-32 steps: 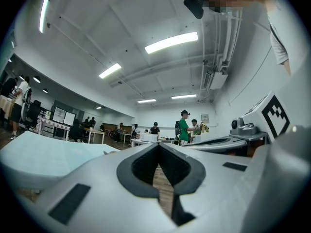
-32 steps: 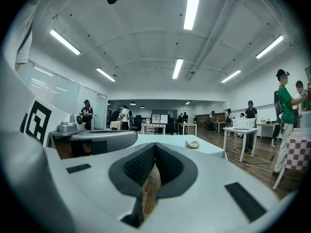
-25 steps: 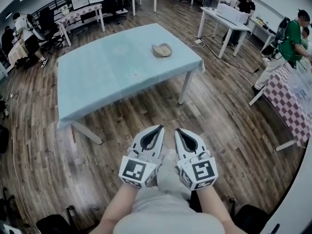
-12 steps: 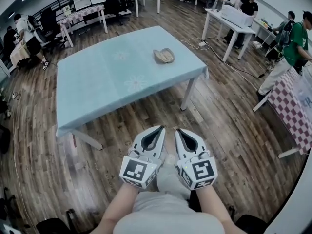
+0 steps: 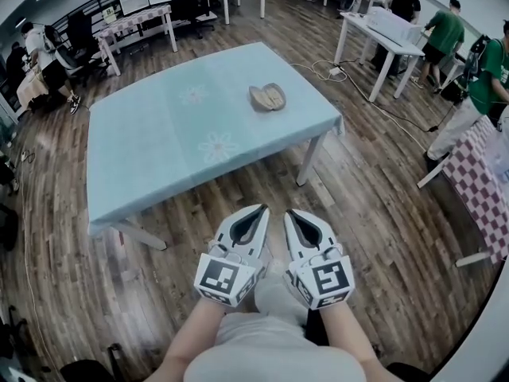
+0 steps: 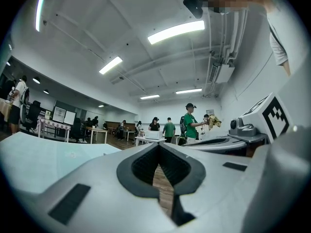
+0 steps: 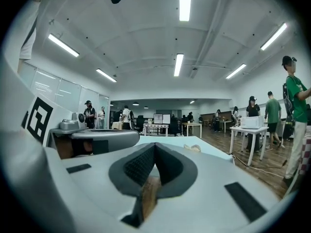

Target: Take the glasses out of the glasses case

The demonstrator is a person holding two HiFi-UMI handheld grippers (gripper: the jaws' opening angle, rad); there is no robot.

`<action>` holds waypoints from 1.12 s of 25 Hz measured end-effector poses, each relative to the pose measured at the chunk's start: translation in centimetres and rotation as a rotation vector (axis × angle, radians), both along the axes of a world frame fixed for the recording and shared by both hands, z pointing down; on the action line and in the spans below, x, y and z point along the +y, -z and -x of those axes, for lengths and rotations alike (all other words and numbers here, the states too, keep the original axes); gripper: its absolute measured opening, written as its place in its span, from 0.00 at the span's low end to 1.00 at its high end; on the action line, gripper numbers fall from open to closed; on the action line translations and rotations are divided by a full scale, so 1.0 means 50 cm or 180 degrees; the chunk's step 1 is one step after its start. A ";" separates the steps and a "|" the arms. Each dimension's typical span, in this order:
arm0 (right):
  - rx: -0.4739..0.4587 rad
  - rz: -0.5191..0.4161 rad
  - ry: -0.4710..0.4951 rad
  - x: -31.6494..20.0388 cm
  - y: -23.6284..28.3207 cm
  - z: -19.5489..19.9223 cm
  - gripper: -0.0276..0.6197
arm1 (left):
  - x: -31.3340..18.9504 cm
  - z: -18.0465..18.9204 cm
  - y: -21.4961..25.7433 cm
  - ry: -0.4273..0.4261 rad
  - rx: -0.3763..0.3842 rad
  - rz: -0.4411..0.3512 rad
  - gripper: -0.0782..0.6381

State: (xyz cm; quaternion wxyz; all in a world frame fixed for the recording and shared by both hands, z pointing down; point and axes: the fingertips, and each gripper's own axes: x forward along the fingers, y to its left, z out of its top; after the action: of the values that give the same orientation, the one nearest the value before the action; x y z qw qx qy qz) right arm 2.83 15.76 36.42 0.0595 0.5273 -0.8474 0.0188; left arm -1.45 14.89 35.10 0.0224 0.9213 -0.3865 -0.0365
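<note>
1. The tan, oval clamshell glasses case (image 5: 267,96) lies on the pale blue, flower-printed cloth-covered table (image 5: 135,157), toward its far right corner. What the case holds is too small to tell.
2. The case looks rounded and smooth, and the wooden plank floor (image 5: 358,213) is streaky.
3. The white left gripper (image 5: 254,215) and the white right gripper (image 5: 296,216) hang side by side over the floor, well apart from the case. Each has its tips together with nothing between.
</note>
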 end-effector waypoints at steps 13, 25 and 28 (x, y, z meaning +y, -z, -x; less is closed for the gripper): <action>0.0026 0.0062 0.0029 -0.187 0.008 -0.042 0.05 | -0.181 -0.045 0.012 0.0054 -0.0030 -0.0012 0.12; 0.0110 0.0089 0.0110 -0.335 0.008 -0.107 0.05 | -0.343 -0.092 0.015 0.0167 0.0010 -0.0007 0.12; 0.0095 0.0087 0.0088 -0.369 0.007 -0.133 0.05 | -0.376 -0.113 0.015 0.0172 0.0013 -0.0024 0.12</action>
State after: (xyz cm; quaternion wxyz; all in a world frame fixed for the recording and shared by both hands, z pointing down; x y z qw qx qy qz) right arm 9.48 -2.70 36.07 0.0795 0.5149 -0.8533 0.0217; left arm 4.21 -3.90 34.35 0.0186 0.9105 -0.4111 -0.0404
